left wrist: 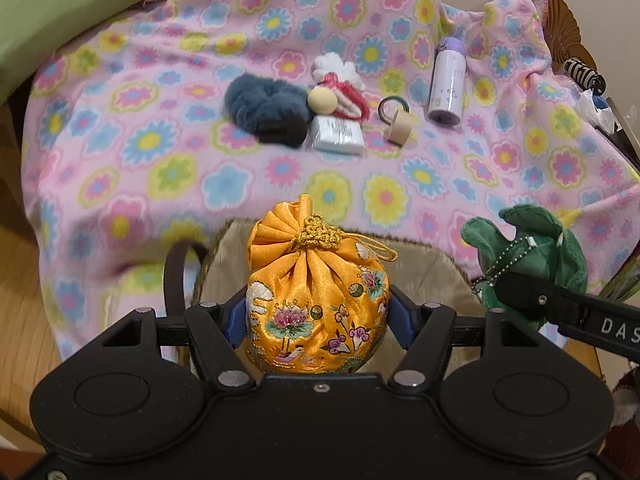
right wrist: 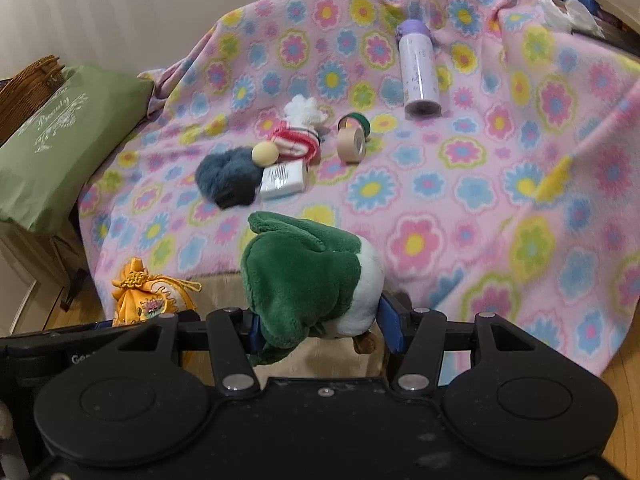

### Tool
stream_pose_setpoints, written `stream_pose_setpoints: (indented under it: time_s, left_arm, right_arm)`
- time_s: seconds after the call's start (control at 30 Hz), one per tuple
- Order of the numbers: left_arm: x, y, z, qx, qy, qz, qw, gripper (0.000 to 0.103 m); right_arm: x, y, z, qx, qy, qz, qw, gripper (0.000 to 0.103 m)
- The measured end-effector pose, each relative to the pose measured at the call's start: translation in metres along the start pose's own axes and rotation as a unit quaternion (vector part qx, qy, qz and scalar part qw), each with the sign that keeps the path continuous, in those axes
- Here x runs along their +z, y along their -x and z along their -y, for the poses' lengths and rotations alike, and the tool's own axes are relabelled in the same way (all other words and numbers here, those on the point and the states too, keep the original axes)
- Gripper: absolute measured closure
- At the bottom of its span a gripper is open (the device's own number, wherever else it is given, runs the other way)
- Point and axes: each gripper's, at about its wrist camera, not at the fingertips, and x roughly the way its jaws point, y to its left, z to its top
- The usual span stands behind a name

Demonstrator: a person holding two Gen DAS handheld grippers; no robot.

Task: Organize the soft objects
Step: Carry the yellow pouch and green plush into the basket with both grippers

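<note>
Pouch, upright, clamped in my left jaws; green plush clamped in my right. Basket directly beneath both, six o'clock.

Between the left fingers, which are black with blue pads, sits a round orange satin drawstring pouch embroidered with pink lotus flowers and tied with a gold knotted cord. Between the right fingers is a dark green and white plush toy. Beyond both spreads a pink fleece blanket patterned with blue, yellow, green and pink flowers, carrying a grey-blue furry scrunchie and a lilac cylindrical bottle.
</note>
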Motion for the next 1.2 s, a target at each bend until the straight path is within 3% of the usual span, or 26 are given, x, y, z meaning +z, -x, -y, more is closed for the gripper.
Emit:
stream_pose_setpoints:
  time_s: [0.3, 0.53, 0.73, 1.2]
  left_arm:
    - [-0.016, 0.000, -0.001, 0.010, -0.002, -0.014, 0.9998, 0.040]
    - [-0.020, -0.001, -0.002, 0.012, 0.000, -0.019, 0.9998, 0.040]
    - [-0.023, -0.009, -0.015, -0.006, 0.036, -0.044, 0.9984, 0.040]
    - [-0.025, -0.005, -0.009, 0.007, 0.020, -0.036, 0.9991, 0.040]
  right_arm:
    - [-0.009, 0.001, 0.008, -0.003, -0.021, -0.037, 0.999, 0.049]
    - [-0.015, -0.003, 0.003, 0.018, -0.018, -0.068, 0.997, 0.049]
    - [-0.016, -0.008, 0.001, 0.022, -0.012, -0.085, 0.996, 0.049]
    - [-0.012, -0.006, 0.000, 0.011, 0.016, -0.085, 0.996, 0.048]
